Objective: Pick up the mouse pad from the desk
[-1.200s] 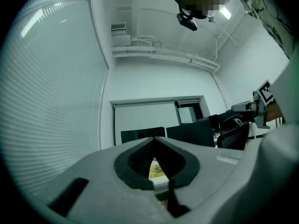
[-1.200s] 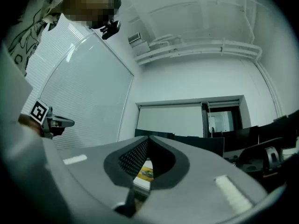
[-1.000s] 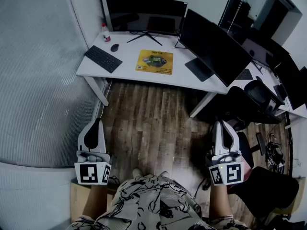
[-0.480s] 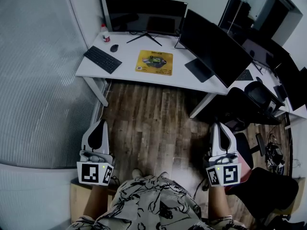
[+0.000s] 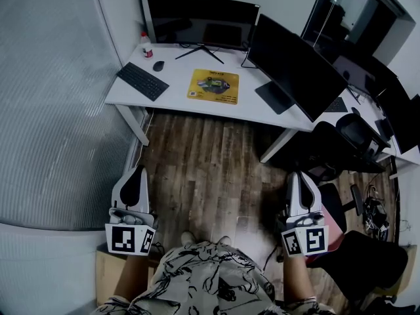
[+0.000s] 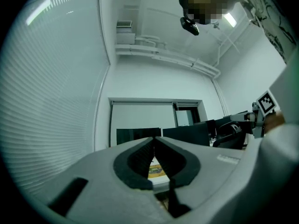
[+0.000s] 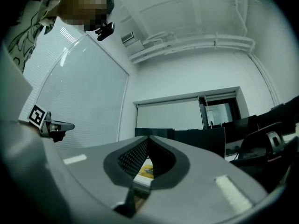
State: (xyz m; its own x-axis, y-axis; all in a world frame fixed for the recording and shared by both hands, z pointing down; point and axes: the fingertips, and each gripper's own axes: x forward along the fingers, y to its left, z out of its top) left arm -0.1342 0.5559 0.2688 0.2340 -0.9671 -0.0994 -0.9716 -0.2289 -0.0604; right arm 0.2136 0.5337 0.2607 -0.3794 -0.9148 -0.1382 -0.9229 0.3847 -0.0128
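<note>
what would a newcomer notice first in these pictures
The yellow mouse pad lies flat on the white desk, between a black keyboard at left and a big dark monitor at right. Near the person, the left gripper and right gripper are shut and empty above the wooden floor, well short of the desk.

White desk (image 5: 172,94) with yellow mouse pad (image 5: 212,86), black keyboard (image 5: 142,81), mouse (image 5: 158,65)

We see the yellow mouse pad (image 5: 212,86) with a dark printed picture lying flat on the white table (image 5: 184,97), upper centre of the frame.
</note>
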